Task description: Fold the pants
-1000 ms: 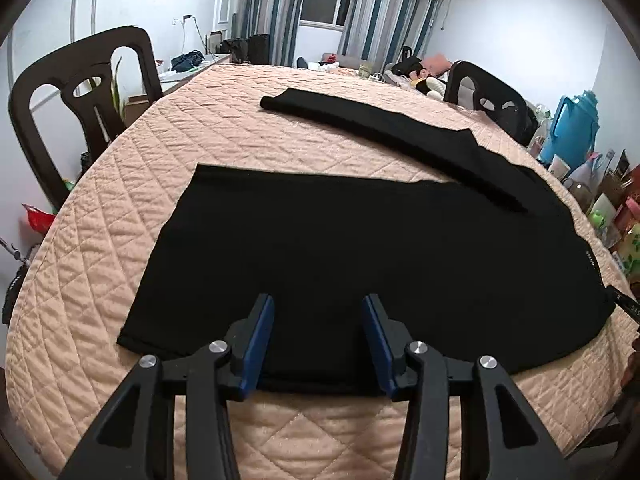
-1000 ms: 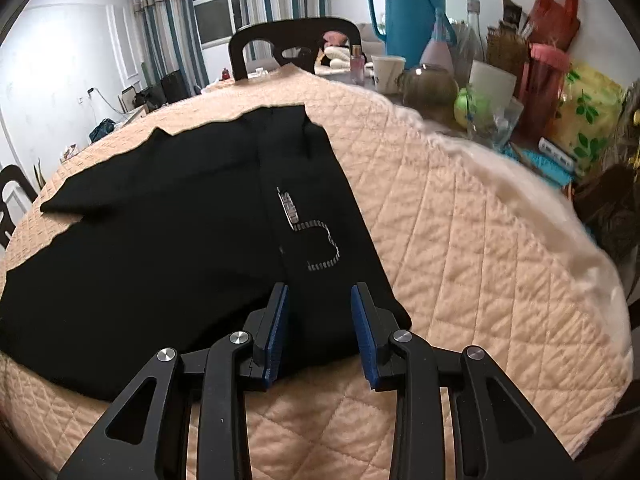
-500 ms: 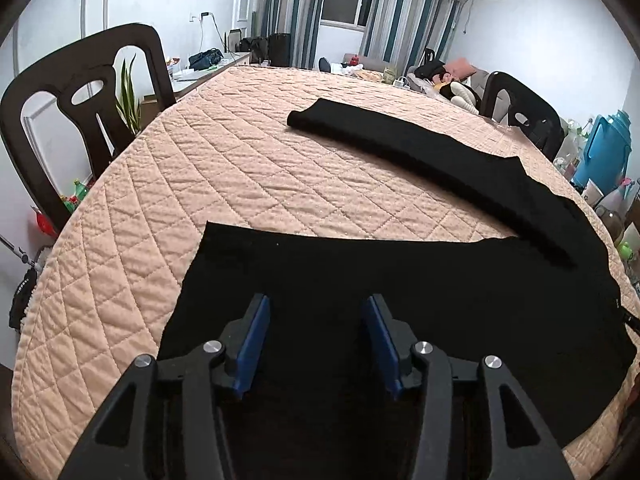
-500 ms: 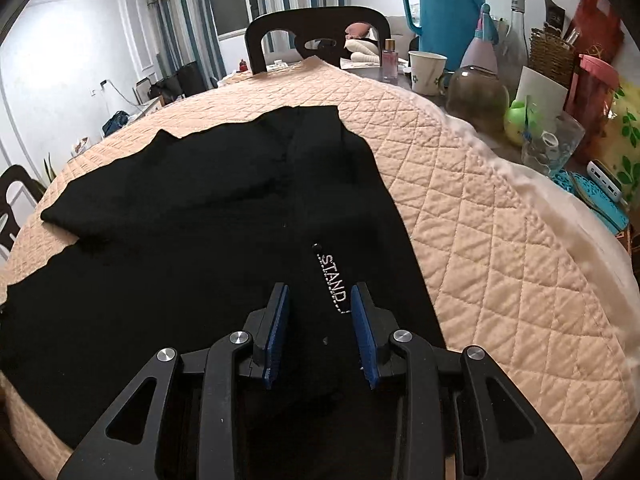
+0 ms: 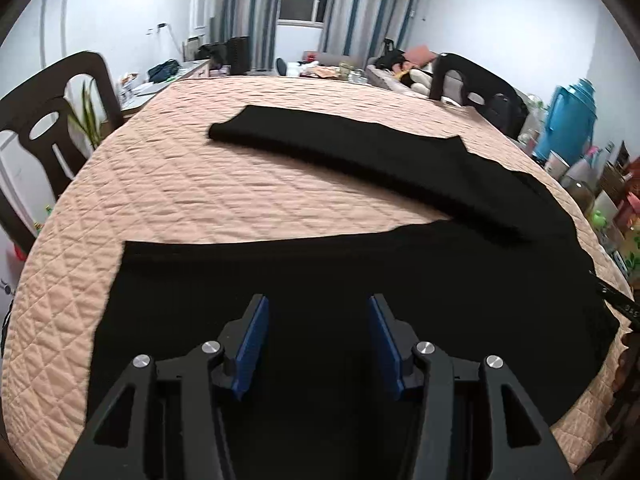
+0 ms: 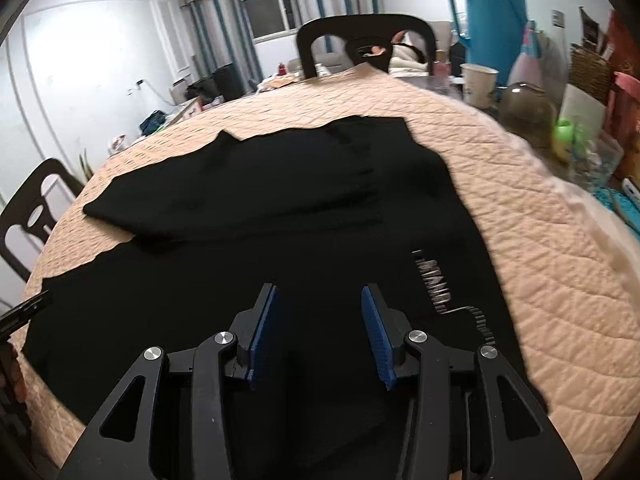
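Both the left gripper and the right gripper, jaws parting and gripping nothing, hover over the black pants, which lie flat on the quilted counter for folding.

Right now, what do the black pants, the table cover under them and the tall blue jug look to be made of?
Pants: a soft matte black fabric, possibly knit; it lies limp and flat with no sheen. Table cover: peach quilted cloth, matte, with diamond stitching and puffy cells. Blue jug: probably moulded plastic, smooth and slightly glossy, with a one-piece handle; motion blur leaves that open.
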Available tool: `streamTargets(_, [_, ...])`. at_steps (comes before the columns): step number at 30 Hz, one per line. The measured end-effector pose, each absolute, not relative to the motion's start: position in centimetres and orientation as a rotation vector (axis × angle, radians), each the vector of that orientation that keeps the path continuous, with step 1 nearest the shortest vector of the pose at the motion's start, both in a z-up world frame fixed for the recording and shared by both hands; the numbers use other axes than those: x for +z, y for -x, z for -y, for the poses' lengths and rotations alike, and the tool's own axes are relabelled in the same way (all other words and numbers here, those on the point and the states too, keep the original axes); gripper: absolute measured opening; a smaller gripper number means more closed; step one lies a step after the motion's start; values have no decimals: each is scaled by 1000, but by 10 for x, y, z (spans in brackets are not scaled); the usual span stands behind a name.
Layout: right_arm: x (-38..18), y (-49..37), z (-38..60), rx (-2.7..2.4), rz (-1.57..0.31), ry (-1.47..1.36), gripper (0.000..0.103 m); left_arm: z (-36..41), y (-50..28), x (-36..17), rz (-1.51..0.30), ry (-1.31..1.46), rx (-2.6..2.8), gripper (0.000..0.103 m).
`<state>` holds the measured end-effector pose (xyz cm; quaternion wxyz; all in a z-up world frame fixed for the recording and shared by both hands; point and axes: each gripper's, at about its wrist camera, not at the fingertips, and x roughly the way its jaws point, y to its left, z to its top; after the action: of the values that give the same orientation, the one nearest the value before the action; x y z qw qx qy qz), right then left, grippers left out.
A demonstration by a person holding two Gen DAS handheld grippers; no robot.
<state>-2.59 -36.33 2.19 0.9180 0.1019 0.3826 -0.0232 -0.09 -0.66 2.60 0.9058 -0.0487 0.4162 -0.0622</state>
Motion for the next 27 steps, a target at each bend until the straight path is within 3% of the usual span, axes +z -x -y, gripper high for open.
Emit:
streamTargets(17, [26,8,336,40,-793,-152,44,37,-21,35,-855,46,-205,54])
streamTargets(27, [38,-38,352,57,-827,-118,45,30,-72,50,-857,16,-218,56])
